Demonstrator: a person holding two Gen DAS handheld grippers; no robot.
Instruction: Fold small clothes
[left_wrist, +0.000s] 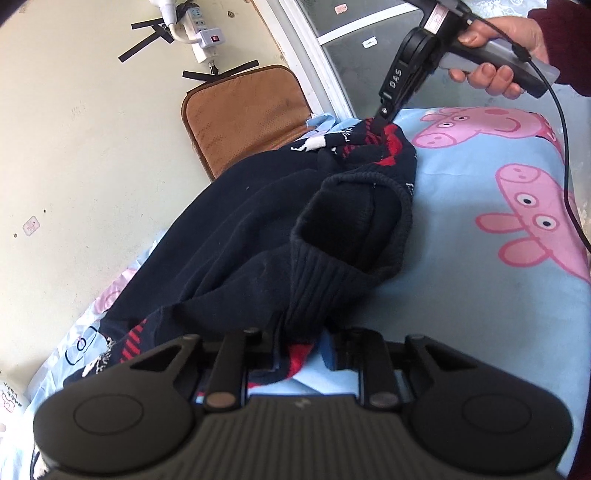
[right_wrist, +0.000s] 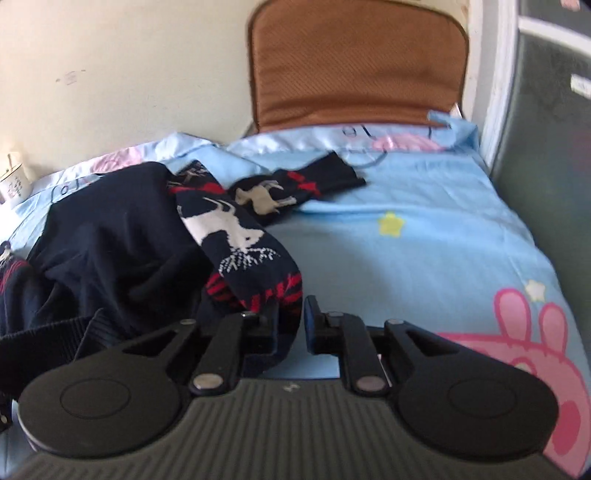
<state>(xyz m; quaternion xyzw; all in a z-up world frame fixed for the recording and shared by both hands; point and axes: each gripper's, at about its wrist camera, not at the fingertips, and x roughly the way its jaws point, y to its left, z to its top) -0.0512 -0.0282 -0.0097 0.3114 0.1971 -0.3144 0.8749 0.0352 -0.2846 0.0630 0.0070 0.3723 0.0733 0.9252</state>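
A small navy knit sweater (left_wrist: 236, 236) with red and white reindeer patterns lies crumpled on a light blue bed sheet (left_wrist: 461, 295). My left gripper (left_wrist: 304, 343) is shut on the sweater's ribbed edge near me. My right gripper (left_wrist: 382, 118) shows in the left wrist view at the sweater's far end, shut on the red-patterned shoulder. In the right wrist view the right gripper (right_wrist: 291, 325) pinches the patterned knit, and the sweater (right_wrist: 110, 240) spreads to the left with a sleeve (right_wrist: 303, 184) lying further back.
The sheet (right_wrist: 424, 251) has pink pig cartoon prints (left_wrist: 535, 218). A brown cushion (left_wrist: 243, 110) leans on the cream wall behind the bed. A power strip (left_wrist: 195, 33) is taped to the wall. A window frame (left_wrist: 314, 66) stands at the right.
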